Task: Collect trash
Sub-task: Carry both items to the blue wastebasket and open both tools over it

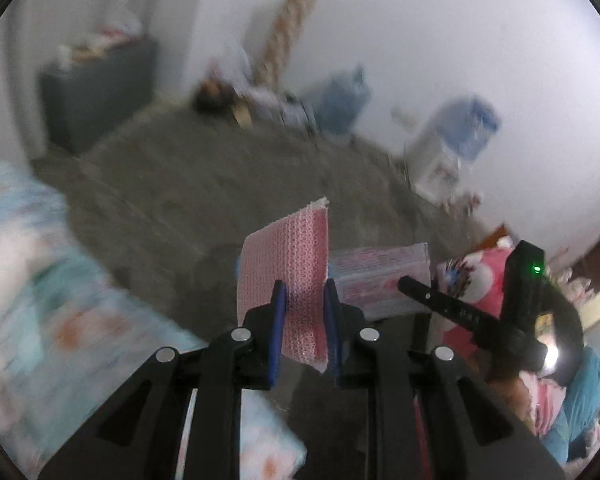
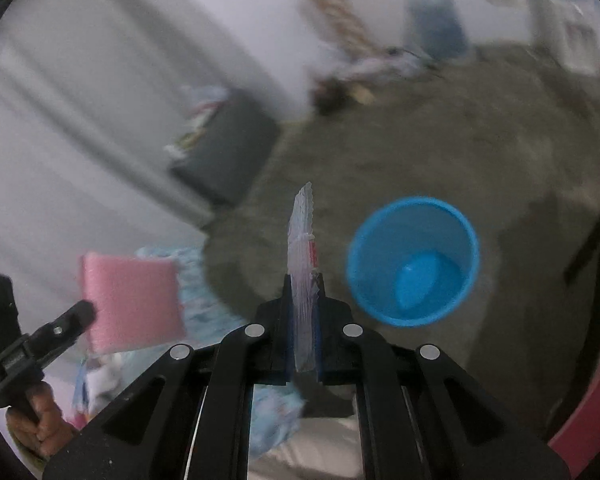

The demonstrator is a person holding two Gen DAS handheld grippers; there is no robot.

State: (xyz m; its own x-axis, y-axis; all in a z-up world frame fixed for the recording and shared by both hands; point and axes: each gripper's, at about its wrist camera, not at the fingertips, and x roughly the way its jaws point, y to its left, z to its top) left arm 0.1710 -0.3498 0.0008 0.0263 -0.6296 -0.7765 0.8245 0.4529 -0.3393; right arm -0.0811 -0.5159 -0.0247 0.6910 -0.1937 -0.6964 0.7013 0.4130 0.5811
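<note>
My left gripper [image 1: 304, 300] is shut on a pink patterned wrapper [image 1: 288, 264] and holds it in the air above the floor. The wrapper also shows in the right wrist view [image 2: 132, 300], at the lower left. My right gripper [image 2: 303, 300] is shut on a clear plastic wrapper with red print [image 2: 302, 248], seen edge-on; in the left wrist view this wrapper [image 1: 380, 280] shows flat beside the pink one. An empty blue bin [image 2: 412, 260] stands on the floor just right of my right gripper.
A bed with a light blue patterned sheet [image 1: 40, 280] lies at the left. A dark grey cabinet [image 1: 96, 92] stands by the wall. Bags and clutter [image 1: 340, 100] line the far wall. A pink plush toy [image 1: 484, 276] is at the right.
</note>
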